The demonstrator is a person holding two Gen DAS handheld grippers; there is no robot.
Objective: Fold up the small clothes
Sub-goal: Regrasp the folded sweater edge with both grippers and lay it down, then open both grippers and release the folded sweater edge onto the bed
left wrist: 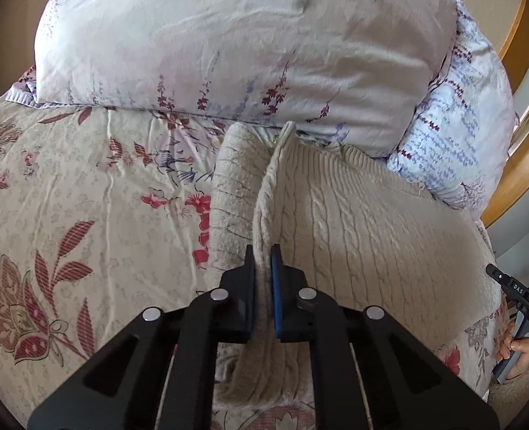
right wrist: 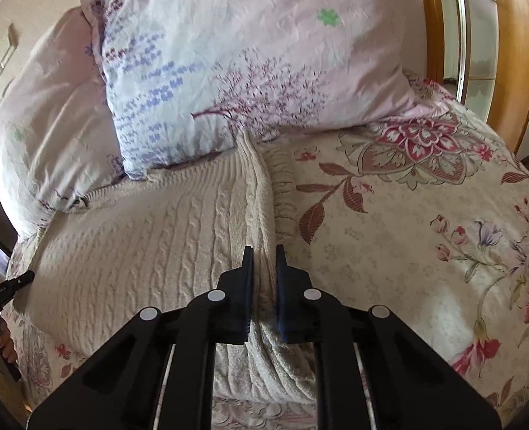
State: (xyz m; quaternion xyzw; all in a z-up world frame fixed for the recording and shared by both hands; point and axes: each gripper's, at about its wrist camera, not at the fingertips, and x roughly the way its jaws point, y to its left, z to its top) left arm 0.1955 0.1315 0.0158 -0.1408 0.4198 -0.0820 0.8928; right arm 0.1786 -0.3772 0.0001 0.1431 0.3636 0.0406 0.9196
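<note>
Each wrist camera looks forward and slightly down along its own black fingers, close over the cream cable-knit sweater (left wrist: 354,222) (right wrist: 139,243) on the floral bedspread (left wrist: 85,197) (right wrist: 408,233), and both views share the pale flower-printed pillow (left wrist: 228,36) (right wrist: 264,53) ahead.

bedroom, home | pillows (left wrist: 228,43) | floral bedspread (left wrist: 67,197) | wooden headboard (right wrist: 515,53)

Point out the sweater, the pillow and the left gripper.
sweater (left wrist: 372,222), left wrist view, cable-knit front.
pillow (left wrist: 228,36), left wrist view, middle of its floral case.
left gripper (left wrist: 263,261), left wrist view, between fingertips pinching sweater's edge.
</note>
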